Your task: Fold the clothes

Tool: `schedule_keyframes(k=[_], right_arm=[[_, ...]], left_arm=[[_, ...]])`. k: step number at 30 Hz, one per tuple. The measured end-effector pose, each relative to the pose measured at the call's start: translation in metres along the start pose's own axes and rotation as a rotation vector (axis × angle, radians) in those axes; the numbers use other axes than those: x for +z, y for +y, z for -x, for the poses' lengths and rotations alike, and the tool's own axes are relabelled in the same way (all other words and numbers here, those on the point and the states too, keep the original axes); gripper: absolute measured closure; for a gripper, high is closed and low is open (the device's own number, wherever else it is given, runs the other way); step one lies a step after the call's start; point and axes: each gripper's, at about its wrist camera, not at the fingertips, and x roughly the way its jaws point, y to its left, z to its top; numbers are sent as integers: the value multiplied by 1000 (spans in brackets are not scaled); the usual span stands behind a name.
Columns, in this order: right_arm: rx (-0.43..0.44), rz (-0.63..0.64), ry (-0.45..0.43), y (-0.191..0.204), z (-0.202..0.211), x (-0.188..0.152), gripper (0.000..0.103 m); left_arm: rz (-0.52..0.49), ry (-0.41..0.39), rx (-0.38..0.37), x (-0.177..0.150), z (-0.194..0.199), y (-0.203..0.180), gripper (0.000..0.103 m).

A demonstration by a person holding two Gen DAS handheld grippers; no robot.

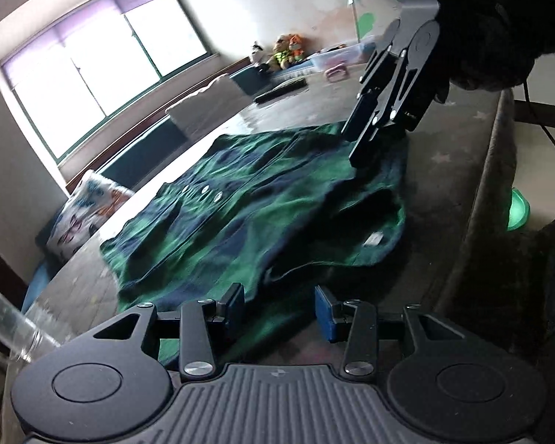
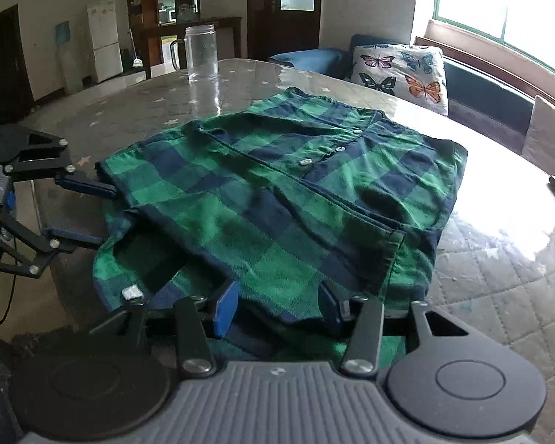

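Observation:
A green and navy plaid shirt (image 2: 277,199) with white buttons lies partly folded on the table; it also shows in the left wrist view (image 1: 262,207). My left gripper (image 1: 279,309) is open at the shirt's near edge, and shows from the right wrist view (image 2: 88,211) with its fingers either side of the shirt's left edge. My right gripper (image 2: 281,305) is open with the shirt's hem between its fingers. In the left wrist view the right gripper (image 1: 359,129) sits at the shirt's far corner.
The table (image 2: 499,259) has a grey quilted star-print cover. A clear plastic jug (image 2: 202,53) stands at its far side. A butterfly cushion (image 2: 403,70) leans by the window bench. A dark remote (image 1: 281,90), a pink item and a storage box lie farther off.

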Motion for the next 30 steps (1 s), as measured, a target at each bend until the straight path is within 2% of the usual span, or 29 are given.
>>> schedule_keyframes(k=[1, 6, 8, 11, 13, 17, 21, 24, 29, 30], right_arm=[[0, 9, 1, 1, 2, -1, 53], [11, 69, 5, 9, 15, -6, 45], [15, 108, 2, 14, 18, -8, 38], [21, 178, -6, 23, 21, -10, 35], [22, 196, -2, 26, 18, -11, 35], [42, 197, 1, 27, 15, -13, 35], [42, 185, 8, 25, 9, -13, 35], [49, 191, 10, 24, 9, -12, 35], [50, 189, 14, 22, 9, -11, 34], [49, 187, 15, 22, 8, -12, 34]], left_arm=[[-1, -8, -3, 1, -1, 0, 60], [51, -57, -33, 8, 3, 9, 91], [91, -71, -31, 12, 4, 16, 97], [162, -90, -17, 19, 4, 31, 100], [130, -101, -37, 20, 11, 35, 100], [44, -48, -88, 14, 20, 31, 93], [-21, -8, -89, 5, 13, 17, 65], [-73, 1, -117, 1, 8, 5, 57], [-129, -14, -128, 0, -1, -7, 58], [-120, -20, -134, 2, -2, -7, 63]])
